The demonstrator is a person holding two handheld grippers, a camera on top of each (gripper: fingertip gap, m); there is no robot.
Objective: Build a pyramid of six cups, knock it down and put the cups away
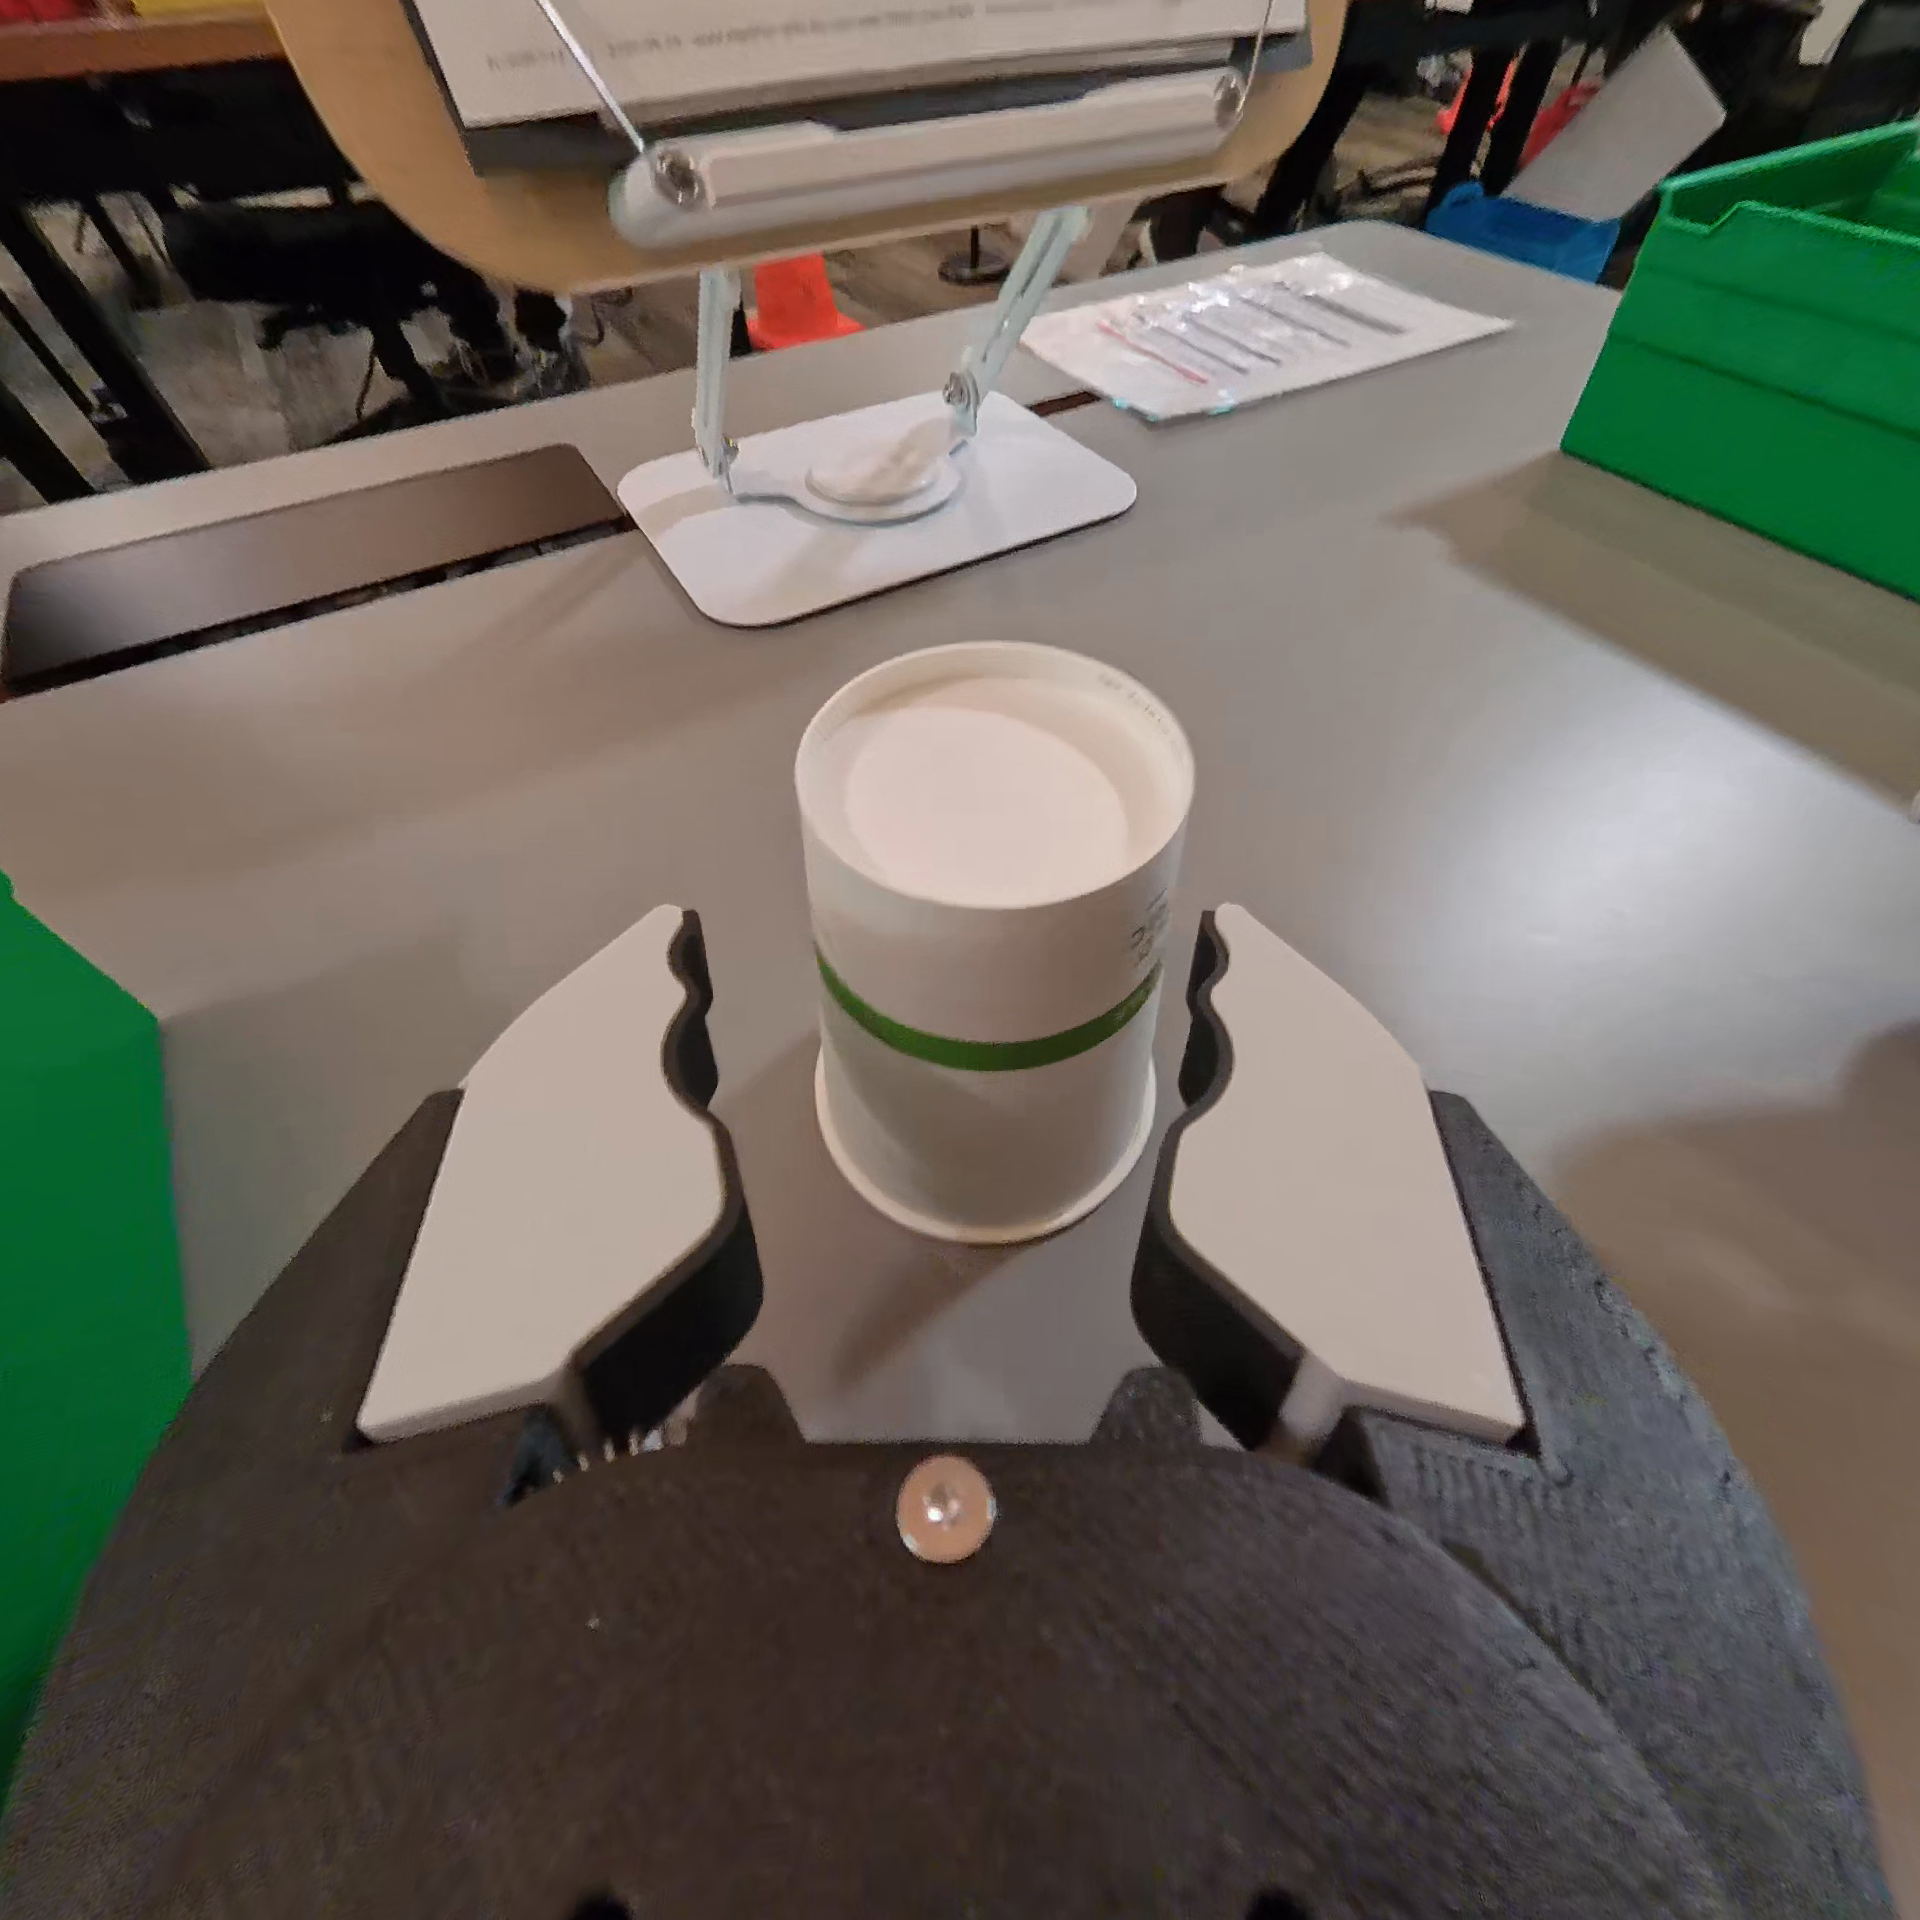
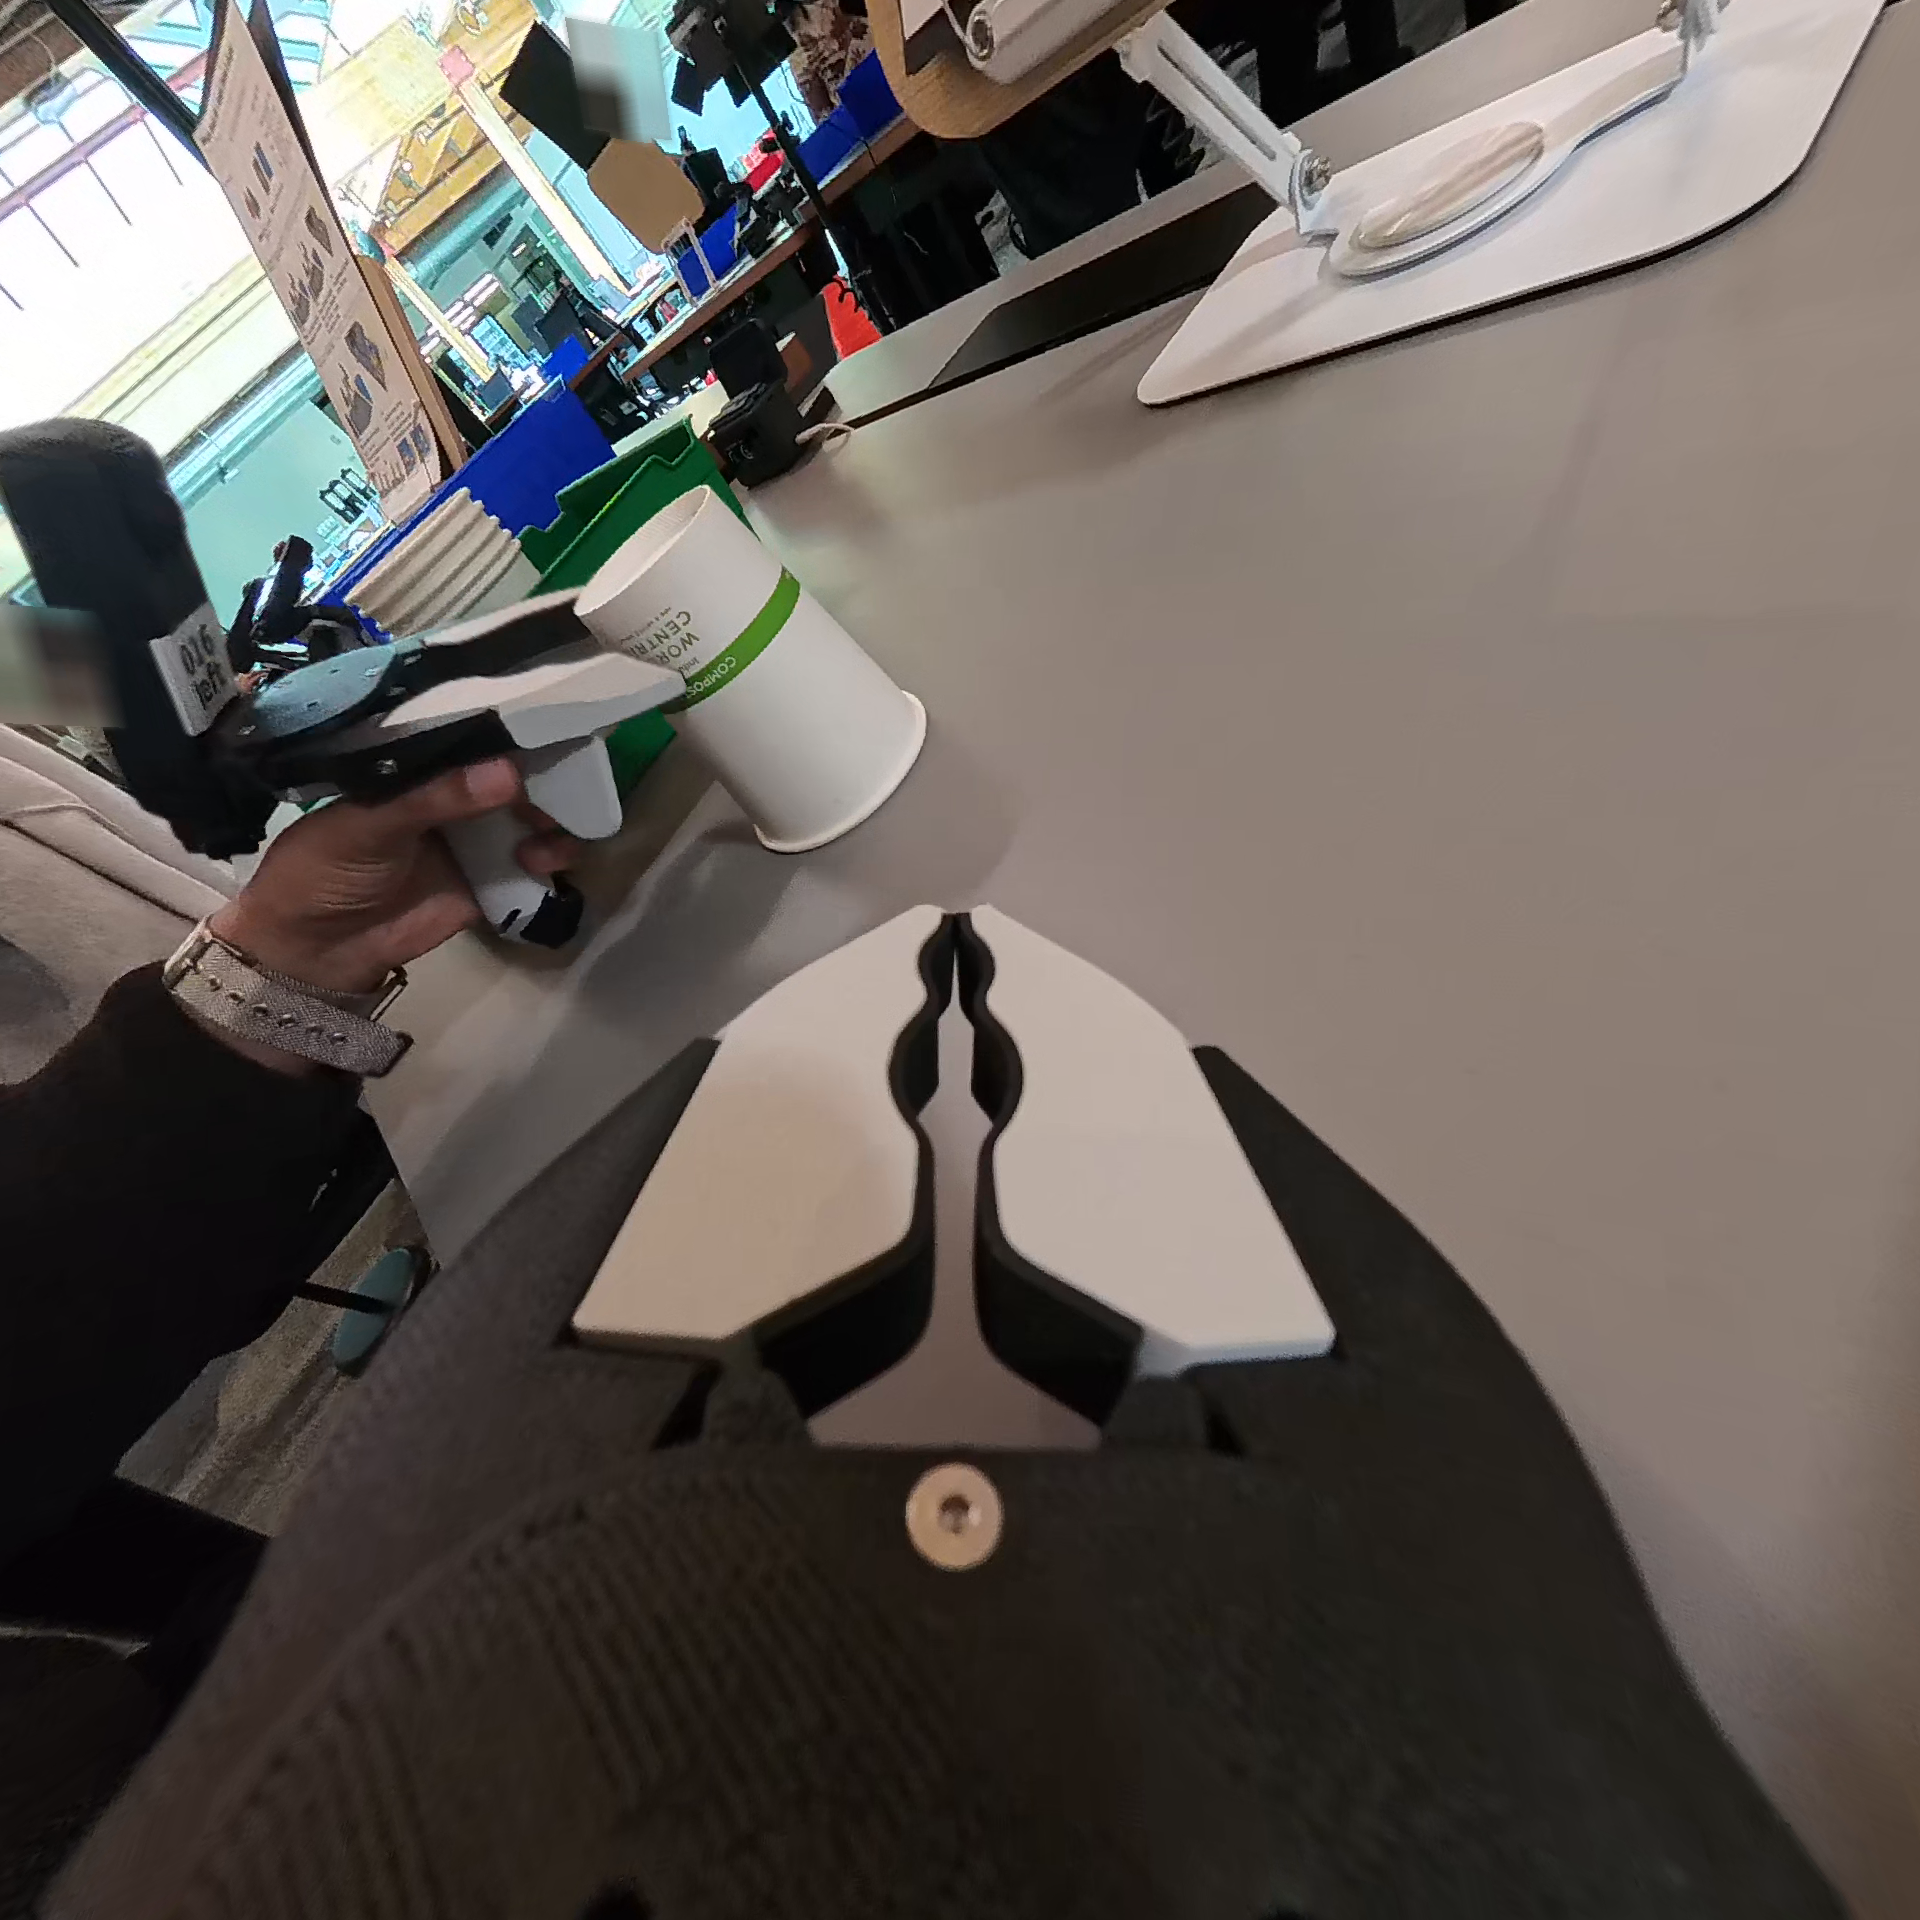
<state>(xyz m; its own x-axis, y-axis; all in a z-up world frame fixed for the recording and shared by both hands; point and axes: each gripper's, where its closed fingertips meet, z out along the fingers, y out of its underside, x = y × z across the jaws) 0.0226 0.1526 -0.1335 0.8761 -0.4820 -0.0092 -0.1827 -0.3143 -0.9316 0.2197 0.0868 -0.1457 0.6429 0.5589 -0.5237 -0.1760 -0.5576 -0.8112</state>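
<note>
left gripper [image 1: 951,935] is spread wide around an upside-down paper cup [image 1: 987,935], which is stood rim-down on the grey table [image 1: 1455,831] between the fingers, untouched on either side. right gripper [image 2: 954,920] is pressed together, nothing pinched, held low over bare table, cup well apart.

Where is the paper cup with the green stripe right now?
The paper cup stands upside down on the grey table, between the open fingers of the left gripper, just in front of the white stand base.
</note>
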